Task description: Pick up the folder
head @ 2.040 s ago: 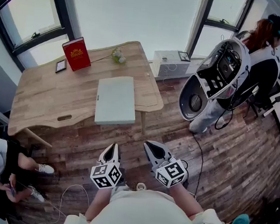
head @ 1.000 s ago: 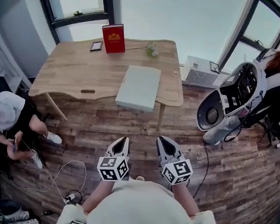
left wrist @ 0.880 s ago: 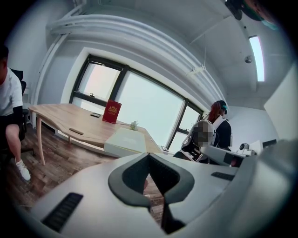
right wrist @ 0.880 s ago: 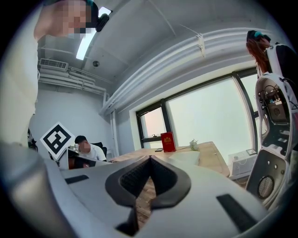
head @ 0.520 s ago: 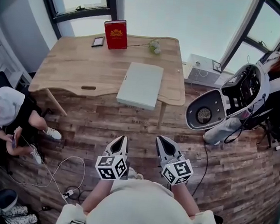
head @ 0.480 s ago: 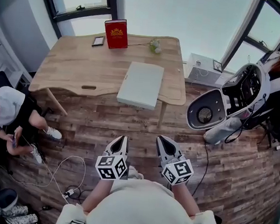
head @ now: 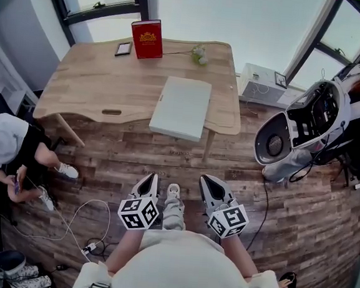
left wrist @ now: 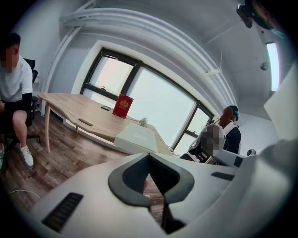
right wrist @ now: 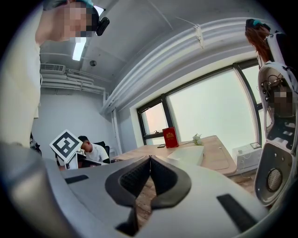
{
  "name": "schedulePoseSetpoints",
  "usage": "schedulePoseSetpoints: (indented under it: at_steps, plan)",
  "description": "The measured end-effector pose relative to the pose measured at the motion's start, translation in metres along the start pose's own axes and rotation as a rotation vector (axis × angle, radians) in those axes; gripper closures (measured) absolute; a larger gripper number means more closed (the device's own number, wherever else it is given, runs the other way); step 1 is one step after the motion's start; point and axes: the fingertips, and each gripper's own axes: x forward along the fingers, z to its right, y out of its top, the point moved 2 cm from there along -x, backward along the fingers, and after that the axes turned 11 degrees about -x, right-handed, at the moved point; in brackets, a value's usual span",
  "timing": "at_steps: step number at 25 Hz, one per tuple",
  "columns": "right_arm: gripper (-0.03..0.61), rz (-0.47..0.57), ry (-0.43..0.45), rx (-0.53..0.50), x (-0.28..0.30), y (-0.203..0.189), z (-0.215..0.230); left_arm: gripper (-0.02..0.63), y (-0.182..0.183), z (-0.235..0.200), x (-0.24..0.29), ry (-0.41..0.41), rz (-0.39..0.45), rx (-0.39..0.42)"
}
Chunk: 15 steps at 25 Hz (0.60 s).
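on table: pale folder (head: pixel 181 107) lies flat on the right half of the wooden table (head: pixel 97 83), closed, its near end reaching the table's near edge
folder, gripper views: seen low over the table edge from the left gripper view (left wrist: pixel 135 138) and the right gripper view (right wrist: pixel 186 155), nothing touching it
left gripper (head: pixel 146 182): over the plank floor on the near side of the table, well apart from the folder; jaws clenched together, nothing between them (left wrist: pixel 149 160)
right gripper (head: pixel 207 184): beside the left one, same side of the table, also well apart from the folder; jaws pressed together, empty (right wrist: pixel 150 160)
red book (head: pixel 146 39): upright at the table's far edge, left of the folder
dark phone (head: pixel 122 48): flat on the table, just left of the red book
small plant (head: pixel 200 54): far right part of the table, beyond the folder
seated person (head: pixel 10 150): on a chair off the table's left end, white top
white machine shell (head: pixel 297 125): on the floor right of the table, a second person just behind it
white box unit (head: pixel 260 84): by the window, off the table's right end
cable (head: pixel 76 216): loose on the floor, near side of the table, left of the left gripper
shoe (head: pixel 173 199): wearer's foot on the floor between the two grippers
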Motion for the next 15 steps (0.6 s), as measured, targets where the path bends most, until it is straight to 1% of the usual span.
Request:
schedulePoseSetpoints:
  at_steps: [4,15]
  plan:
    - [0.560,-0.007,-0.008,-0.003,0.019,0.001,0.013,0.594,0.009,-0.008,0.022,0.001,-0.004,-0.017]
    - [0.560,-0.006,-0.008,-0.004,0.081,0.015,0.061,0.594,0.042,-0.015,0.091,-0.004,-0.020,-0.026]
